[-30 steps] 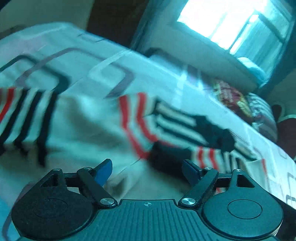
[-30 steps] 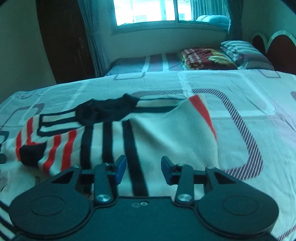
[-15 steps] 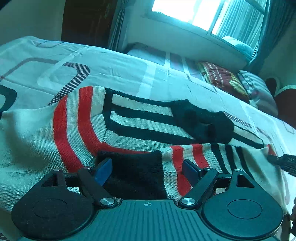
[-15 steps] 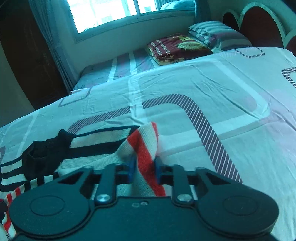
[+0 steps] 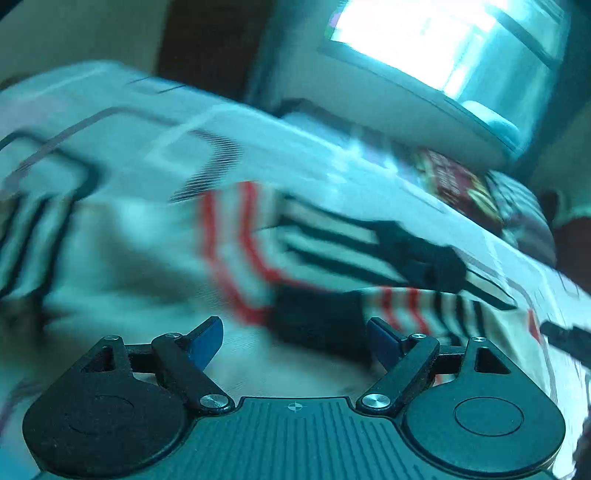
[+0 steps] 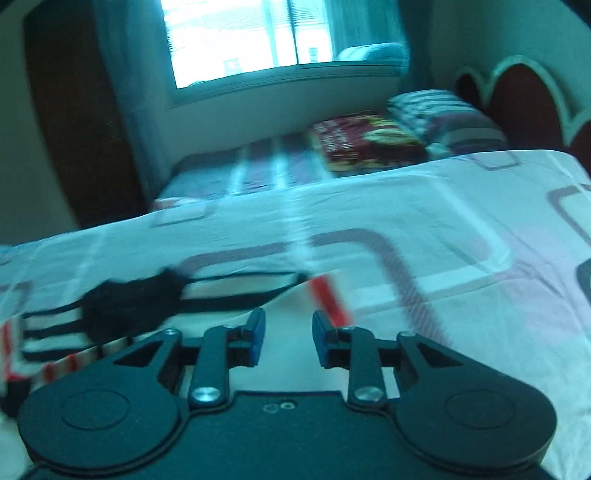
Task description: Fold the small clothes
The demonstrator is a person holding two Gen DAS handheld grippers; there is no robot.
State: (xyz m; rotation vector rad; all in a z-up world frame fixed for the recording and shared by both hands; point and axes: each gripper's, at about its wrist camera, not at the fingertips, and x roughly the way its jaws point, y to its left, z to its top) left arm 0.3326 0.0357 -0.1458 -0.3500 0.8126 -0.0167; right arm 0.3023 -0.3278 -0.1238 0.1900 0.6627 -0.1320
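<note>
The bed [image 6: 424, 229] fills most of both views, one wide mattress under a pale sheet printed with rounded dark-lined rectangles. Beyond its far edge lies a second, lower bed [image 6: 258, 170] in striped cover, carrying one folded red patterned blanket [image 6: 364, 138] and one striped pillow [image 6: 439, 110] just beside it. One bright window [image 6: 280, 33] sits in the back wall, and a dark red headboard [image 6: 524, 99] with a pale scalloped border rises at the right. One small knitted sweater [image 5: 140, 251] lies spread on the near bed – cream with black and red stripes, its black collar [image 6: 129, 302] bunched near the middle and a red-striped corner [image 6: 328, 299] at its right edge. No container shows in either view. The left tongs [image 5: 295, 336] stand wide open above the sweater's cream part and a black band, gripping nothing; this view is heavily motion-blurred. The right tongs [image 6: 288, 336] are also parted – a clear gap between the two blue pads, nothing held – hovering over the sweater's right portion, just beside the red-striped corner. A dark tip of the right tongs shows at the right edge of the left view.
</note>
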